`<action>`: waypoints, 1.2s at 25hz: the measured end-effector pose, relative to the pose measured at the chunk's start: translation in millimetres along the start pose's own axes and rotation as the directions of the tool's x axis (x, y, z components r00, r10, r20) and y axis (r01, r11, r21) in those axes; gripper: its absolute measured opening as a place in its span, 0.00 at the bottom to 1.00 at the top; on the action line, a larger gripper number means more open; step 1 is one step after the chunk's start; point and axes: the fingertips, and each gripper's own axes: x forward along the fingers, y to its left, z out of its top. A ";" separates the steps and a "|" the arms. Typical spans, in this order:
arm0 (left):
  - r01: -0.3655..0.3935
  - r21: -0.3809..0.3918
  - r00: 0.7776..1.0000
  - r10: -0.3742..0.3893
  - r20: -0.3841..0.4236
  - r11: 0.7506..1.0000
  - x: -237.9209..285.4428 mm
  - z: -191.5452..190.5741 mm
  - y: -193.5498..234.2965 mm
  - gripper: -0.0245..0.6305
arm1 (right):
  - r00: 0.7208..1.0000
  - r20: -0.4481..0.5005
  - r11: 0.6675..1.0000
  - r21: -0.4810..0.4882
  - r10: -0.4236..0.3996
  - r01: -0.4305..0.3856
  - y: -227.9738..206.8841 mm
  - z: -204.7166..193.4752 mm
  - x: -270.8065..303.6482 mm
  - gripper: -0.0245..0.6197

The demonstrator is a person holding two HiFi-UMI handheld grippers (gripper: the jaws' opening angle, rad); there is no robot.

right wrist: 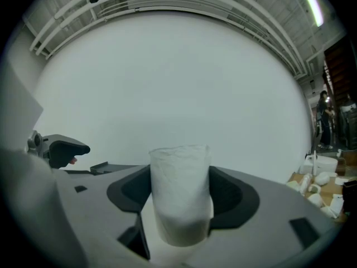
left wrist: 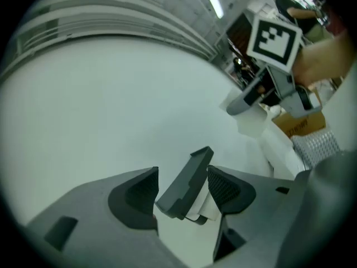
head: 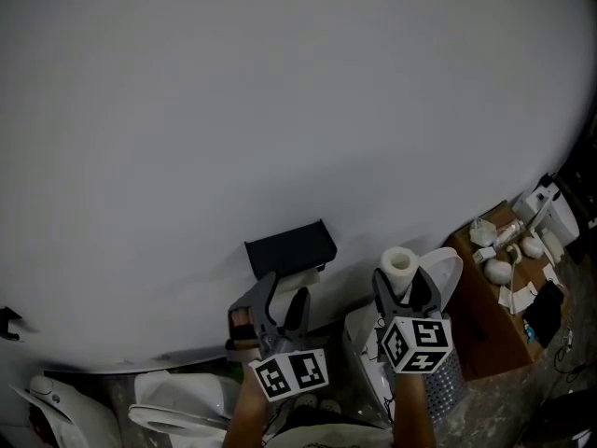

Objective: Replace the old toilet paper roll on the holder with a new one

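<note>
Toilet paper shows in two places: a little old paper (head: 300, 279) hanging under the black holder (head: 290, 246) on the white wall (head: 280, 110), and a fresh roll (head: 400, 266) off to the holder's right. At the head view's lower left stands a white toilet (head: 177, 401). The left tool (head: 283, 299) reaches up just below the holder with its jaws spread. Only its own view shows the holder's dark cover tilted between the two pads, with white paper tucked beneath; whether either pad touches it cannot be told. The right tool (head: 401, 287) pinches the fresh roll upright. Its own view shows both pads pressed against the roll's sides and the left tool's tip at the far left, while the left tool's view catches the right tool from the side. Farthest right, the head view shows a brown table (head: 478, 327) strewn with small white things; the right tool's view catches only its corner.
</note>
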 end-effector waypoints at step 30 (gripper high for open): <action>0.172 0.554 0.955 -0.001 -0.296 0.814 67.3 -69.1 -76.4 0.41 | 0.995 -0.015 0.995 -0.004 -0.100 0.100 -53.1 -5.9 -7.7 0.50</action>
